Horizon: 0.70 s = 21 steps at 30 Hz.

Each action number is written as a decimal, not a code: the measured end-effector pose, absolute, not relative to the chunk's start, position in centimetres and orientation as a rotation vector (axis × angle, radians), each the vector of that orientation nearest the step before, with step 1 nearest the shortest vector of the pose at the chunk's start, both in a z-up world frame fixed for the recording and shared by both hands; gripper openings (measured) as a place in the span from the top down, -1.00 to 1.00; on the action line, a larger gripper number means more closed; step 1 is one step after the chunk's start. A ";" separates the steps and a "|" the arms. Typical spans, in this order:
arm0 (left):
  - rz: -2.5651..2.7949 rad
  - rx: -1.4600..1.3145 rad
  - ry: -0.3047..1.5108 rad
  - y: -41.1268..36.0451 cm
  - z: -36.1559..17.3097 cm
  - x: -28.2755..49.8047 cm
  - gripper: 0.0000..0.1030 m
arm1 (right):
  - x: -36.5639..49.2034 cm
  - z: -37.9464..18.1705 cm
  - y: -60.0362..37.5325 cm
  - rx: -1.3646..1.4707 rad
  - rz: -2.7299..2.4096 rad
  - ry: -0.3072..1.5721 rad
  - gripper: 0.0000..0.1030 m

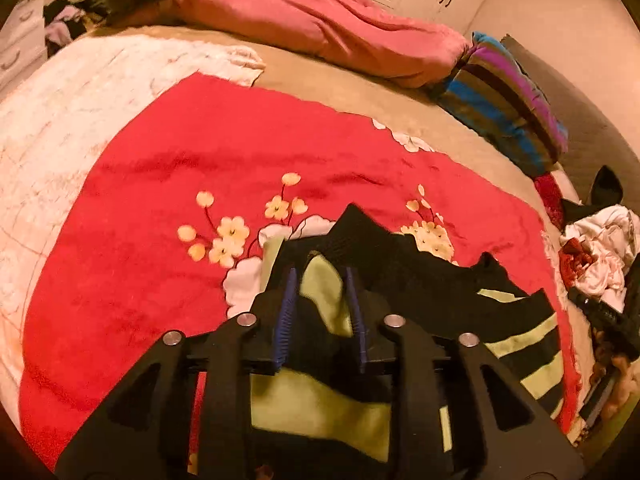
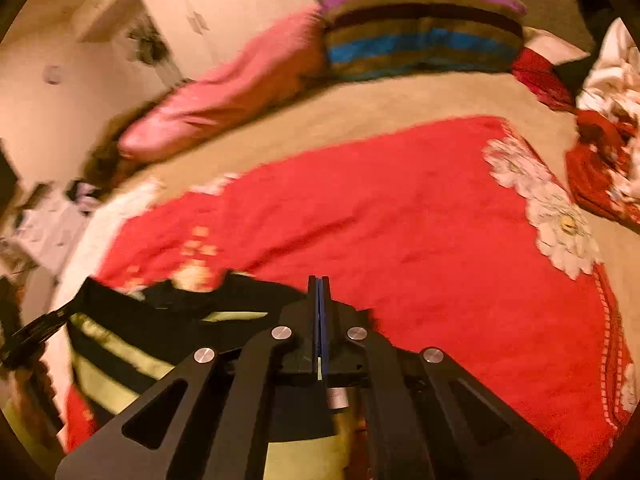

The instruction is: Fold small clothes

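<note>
A small black garment (image 1: 420, 280) with pale yellow-green stripes lies bunched on a red flowered blanket (image 1: 200, 152) spread over the bed. My left gripper (image 1: 320, 272) has its blue pads a little apart, with a fold of the garment filling the gap and rising in a peak past the fingertips. In the right wrist view the same garment (image 2: 132, 320) trails off to the left. My right gripper (image 2: 319, 280) has its pads pressed flat together over the red blanket (image 2: 400, 208). Whether a thin edge of cloth is pinched there is not visible.
A long pink bolster (image 1: 320, 24) and a striped cushion (image 1: 504, 96) lie along the far side of the bed. A heap of white, red and black clothes (image 1: 600, 252) sits at the right edge. White drawers (image 1: 20, 40) stand at the far left.
</note>
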<state>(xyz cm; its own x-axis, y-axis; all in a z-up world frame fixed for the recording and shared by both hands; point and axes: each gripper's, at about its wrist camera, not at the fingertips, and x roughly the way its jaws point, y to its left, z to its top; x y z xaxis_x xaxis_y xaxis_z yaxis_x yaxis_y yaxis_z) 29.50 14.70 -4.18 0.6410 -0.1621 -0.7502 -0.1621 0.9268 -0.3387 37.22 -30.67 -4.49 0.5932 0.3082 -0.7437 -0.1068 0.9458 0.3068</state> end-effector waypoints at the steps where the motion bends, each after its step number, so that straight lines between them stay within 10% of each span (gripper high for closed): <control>1: -0.031 -0.414 0.869 14.9 -4.0 29.1 0.43 | 37.1 -4.9 -31.1 0.274 0.271 0.920 0.87; 3: -0.063 -0.390 0.869 14.8 -3.8 28.6 0.30 | 36.3 -5.5 -31.5 0.328 0.368 0.937 -0.03; 5: -0.082 -0.374 0.883 14.5 -4.1 28.6 0.28 | 35.6 -6.0 -31.2 0.291 0.419 0.951 -0.22; 9: -0.057 -0.338 0.961 13.5 -5.6 29.5 0.29 | 36.0 -7.8 -30.4 0.285 0.429 1.020 -0.22; 11: -0.027 -0.314 0.979 13.3 -5.9 29.6 0.94 | 36.6 -8.3 -30.1 0.325 0.436 1.041 -0.22; 13: -0.022 -0.315 0.956 13.6 -5.5 29.1 0.95 | 37.2 -8.9 -29.4 0.335 0.457 1.093 0.06; 14: -0.026 -0.309 0.924 13.5 -4.8 28.8 0.95 | 37.2 -8.8 -29.0 0.315 0.472 1.099 0.73; 21: 0.044 -0.240 0.914 12.8 -5.6 30.2 0.79 | 37.7 -4.9 -29.4 0.263 0.405 0.936 0.74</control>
